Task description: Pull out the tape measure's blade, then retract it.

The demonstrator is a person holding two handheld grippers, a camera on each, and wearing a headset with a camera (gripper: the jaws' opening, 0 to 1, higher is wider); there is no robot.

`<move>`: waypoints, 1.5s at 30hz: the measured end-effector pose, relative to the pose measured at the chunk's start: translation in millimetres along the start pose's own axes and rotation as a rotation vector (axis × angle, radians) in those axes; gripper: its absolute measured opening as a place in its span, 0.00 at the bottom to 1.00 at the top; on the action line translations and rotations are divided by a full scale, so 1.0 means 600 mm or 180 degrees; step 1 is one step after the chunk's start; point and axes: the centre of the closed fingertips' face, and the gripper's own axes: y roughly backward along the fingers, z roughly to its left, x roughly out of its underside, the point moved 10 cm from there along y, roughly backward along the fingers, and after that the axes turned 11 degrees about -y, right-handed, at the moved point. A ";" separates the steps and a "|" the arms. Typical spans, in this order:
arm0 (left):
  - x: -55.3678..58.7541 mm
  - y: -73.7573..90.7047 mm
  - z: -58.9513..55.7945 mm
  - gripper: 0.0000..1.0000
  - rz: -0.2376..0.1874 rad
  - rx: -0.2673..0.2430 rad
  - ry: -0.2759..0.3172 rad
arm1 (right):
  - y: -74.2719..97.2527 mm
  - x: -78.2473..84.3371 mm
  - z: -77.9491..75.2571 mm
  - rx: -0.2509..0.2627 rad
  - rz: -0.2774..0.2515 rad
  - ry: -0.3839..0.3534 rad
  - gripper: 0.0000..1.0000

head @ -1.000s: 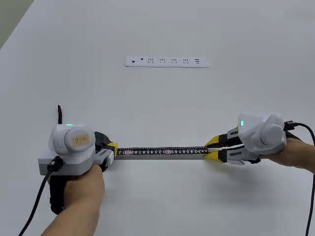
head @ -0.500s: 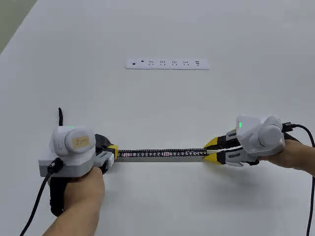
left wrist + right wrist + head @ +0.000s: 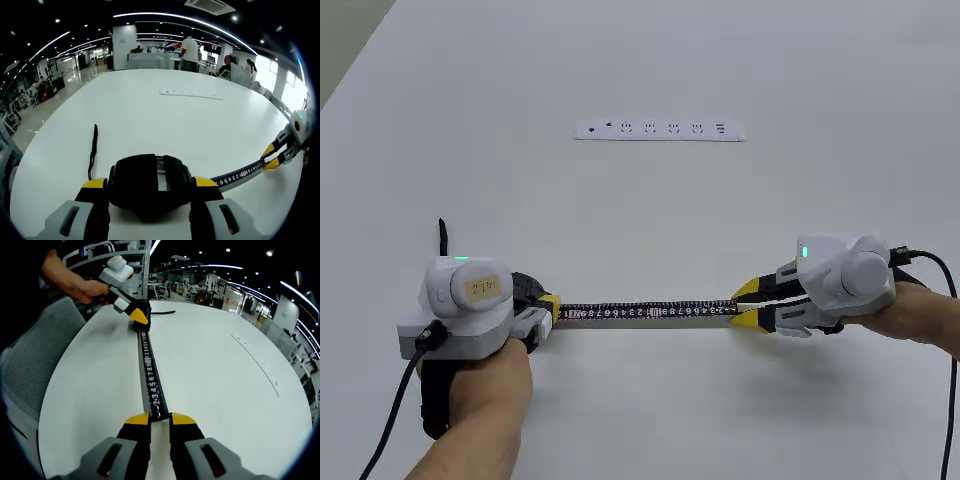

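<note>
The fingers [image 3: 95,184] of the left gripper [image 3: 150,186] are closed around the tape measure's black case [image 3: 149,172], one yellow tip pressed to each side of it. The case sits low between them, on or just above the white tabletop [image 3: 720,220]; which of the two cannot be told. The blade [image 3: 650,311] leaves the case on its right side and runs in a straight line across the tabletop, printed numbers facing up.

At the blade's far end, the right gripper [image 3: 160,420] has its own fingers nearly together, with only a narrow gap between the yellow tips, and the end of the blade is pinched in that gap. In the right gripper view the blade stretches away from these tips to the case, with the lowest numbers nearest the tips. The blade looks taut and level between the two grippers, which stand well apart, left and right of the person.

The person's left hand [image 3: 485,385] holds the left gripper's handle from below, and the right hand [image 3: 920,312] grips the other from the right. A cable trails from each gripper.

A thin black cord [image 3: 93,150] lies on the tabletop just beyond the case on its left side. A white power strip [image 3: 660,128] lies farther back on the tabletop, well apart from the blade and roughly parallel to it.
</note>
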 end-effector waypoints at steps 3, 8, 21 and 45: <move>-0.001 0.001 0.000 0.61 0.0002 0.0003 0.0002 | -0.002 -0.002 0.000 0.0001 -0.0002 0.0003 0.12; -0.001 0.003 -0.001 0.61 0.0007 0.0010 0.0015 | -0.004 -0.004 0.000 -0.0001 -0.0011 0.0009 0.12; -0.002 0.004 0.000 0.61 0.0014 0.0025 0.0024 | -0.013 -0.012 0.003 -0.0028 -0.0023 0.0004 0.12; -0.003 0.004 0.001 0.62 0.0020 0.0048 0.0041 | -0.031 -0.031 0.012 -0.0053 -0.0059 -0.0025 0.12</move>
